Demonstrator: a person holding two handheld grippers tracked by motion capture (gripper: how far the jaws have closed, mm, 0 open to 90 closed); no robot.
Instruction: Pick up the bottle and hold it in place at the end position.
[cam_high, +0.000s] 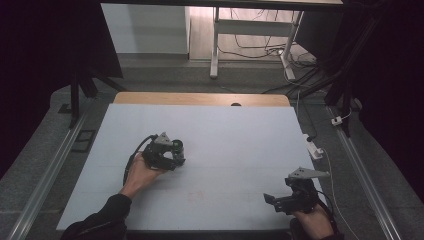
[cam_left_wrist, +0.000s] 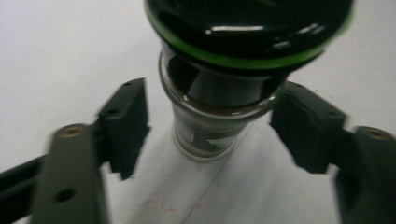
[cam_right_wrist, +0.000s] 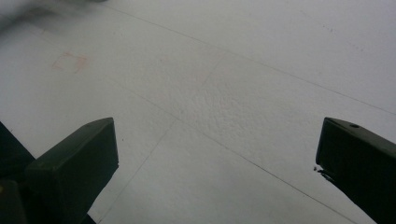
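Note:
A small glass bottle (cam_high: 178, 145) with a black cap and a green ring stands on the white table (cam_high: 235, 135), left of the middle. My left gripper (cam_high: 175, 151) is held around it from the near left. In the left gripper view the bottle (cam_left_wrist: 210, 98) stands between the two jaws, with a clear gap at the left pad (cam_left_wrist: 128, 121) and the right pad (cam_left_wrist: 303, 126) close beside its shoulder. My left gripper (cam_left_wrist: 210, 126) is open. My right gripper (cam_high: 274, 200) rests near the table's front right corner. Its jaws stand wide, and my right gripper (cam_right_wrist: 217, 154) has bare white table between them.
A wooden strip (cam_high: 200, 98) edges the table's far side. A white power strip (cam_high: 313, 148) with cables lies off the right edge. Faint red marks (cam_high: 196, 194) show on the table near the front. Table legs (cam_high: 215, 45) and cables stand on the floor beyond.

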